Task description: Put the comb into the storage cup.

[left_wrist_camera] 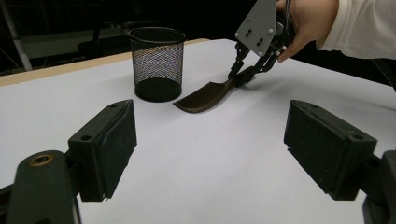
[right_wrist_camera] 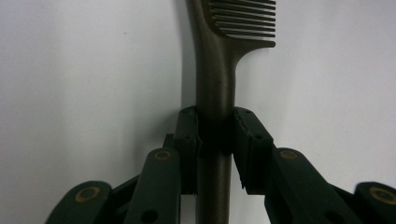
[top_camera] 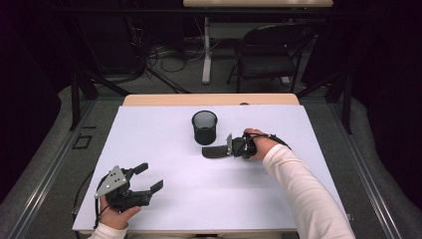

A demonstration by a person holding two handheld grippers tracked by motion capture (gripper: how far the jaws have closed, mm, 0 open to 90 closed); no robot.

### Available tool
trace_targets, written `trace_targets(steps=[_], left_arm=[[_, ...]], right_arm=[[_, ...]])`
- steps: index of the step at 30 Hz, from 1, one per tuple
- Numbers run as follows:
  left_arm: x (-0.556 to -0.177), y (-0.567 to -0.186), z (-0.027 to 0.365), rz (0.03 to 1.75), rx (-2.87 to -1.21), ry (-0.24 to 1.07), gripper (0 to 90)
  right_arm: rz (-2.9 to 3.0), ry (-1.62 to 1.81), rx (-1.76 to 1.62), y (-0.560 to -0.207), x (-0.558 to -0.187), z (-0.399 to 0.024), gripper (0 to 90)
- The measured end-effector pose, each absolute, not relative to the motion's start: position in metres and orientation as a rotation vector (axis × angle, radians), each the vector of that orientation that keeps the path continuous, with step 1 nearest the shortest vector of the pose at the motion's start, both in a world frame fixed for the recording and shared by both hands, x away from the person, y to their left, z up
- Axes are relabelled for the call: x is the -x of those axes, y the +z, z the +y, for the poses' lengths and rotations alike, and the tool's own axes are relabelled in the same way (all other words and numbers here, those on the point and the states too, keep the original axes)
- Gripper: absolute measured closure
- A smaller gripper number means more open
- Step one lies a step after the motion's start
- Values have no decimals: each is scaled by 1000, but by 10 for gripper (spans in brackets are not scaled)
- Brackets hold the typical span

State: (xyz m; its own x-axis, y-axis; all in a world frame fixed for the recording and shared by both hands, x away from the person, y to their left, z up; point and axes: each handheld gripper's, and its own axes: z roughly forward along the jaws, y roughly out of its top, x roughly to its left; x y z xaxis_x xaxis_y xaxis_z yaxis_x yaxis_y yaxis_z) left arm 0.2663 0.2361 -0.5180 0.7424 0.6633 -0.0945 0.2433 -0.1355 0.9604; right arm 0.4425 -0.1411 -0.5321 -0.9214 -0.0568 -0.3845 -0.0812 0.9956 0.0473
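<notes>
White paper covers the counter (top_camera: 164, 199), with a dark room, cables and a folding chair (top_camera: 271, 55) beyond it. Near the far middle stands a black mesh pen cup (top_camera: 204, 127), and just beside it, on the person's right, lies a dark wide-toothed comb (top_camera: 214, 151). The right gripper (right_wrist_camera: 215, 130) has its fingers (right_wrist_camera: 250, 140) clamped on the comb's handle (the toothed end points toward the cup and looks to be resting on the paper). The left gripper (top_camera: 149, 178) sits idle near the front edge, fingers (left_wrist_camera: 105, 147) spread with nothing between them. I'd say the grasp is made and the lift comes next: raise the comb, tip it upright and lower it into the cup without knocking the light mesh over.
</notes>
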Motion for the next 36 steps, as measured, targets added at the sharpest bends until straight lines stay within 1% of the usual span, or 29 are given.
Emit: trace_targets(steps=[25, 36], left_arm=[[-266, -518, 236, 732, -1709, 427, 173], [-267, -518, 236, 728, -1708, 424, 173]], right_arm=[[2730, 176, 108, -515, -429, -143, 729], [2710, 278, 85, -510, -423, -145, 729]])
